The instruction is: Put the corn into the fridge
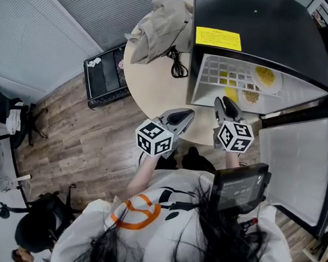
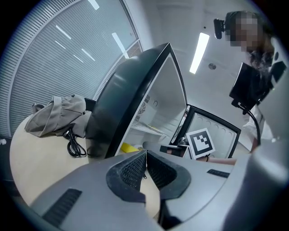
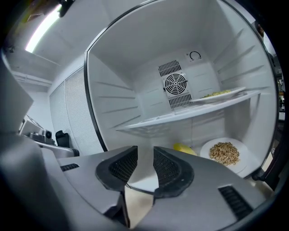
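The corn [image 3: 184, 148], a yellow piece, lies on the floor of the open black mini fridge [image 1: 261, 28], beside a white plate of grains [image 3: 224, 153]. In the head view the corn [image 1: 231, 93] shows just inside the fridge's opening. My right gripper [image 3: 145, 162] hangs in front of that opening, a little short of the corn, its jaws apart with nothing between them. My left gripper [image 2: 146, 164] stays over the table left of the fridge, pads together and empty. In the left gripper view the corn [image 2: 130, 147] peeks out by the fridge's lower edge.
The fridge stands on a round beige table [image 1: 150, 87] with its door [image 1: 293, 164] swung open to the right. A shelf [image 3: 180, 118] carries a plate of yellow food [image 3: 221, 94]. A beige bag [image 1: 160, 21] and a black cable [image 1: 178, 64] lie left of the fridge.
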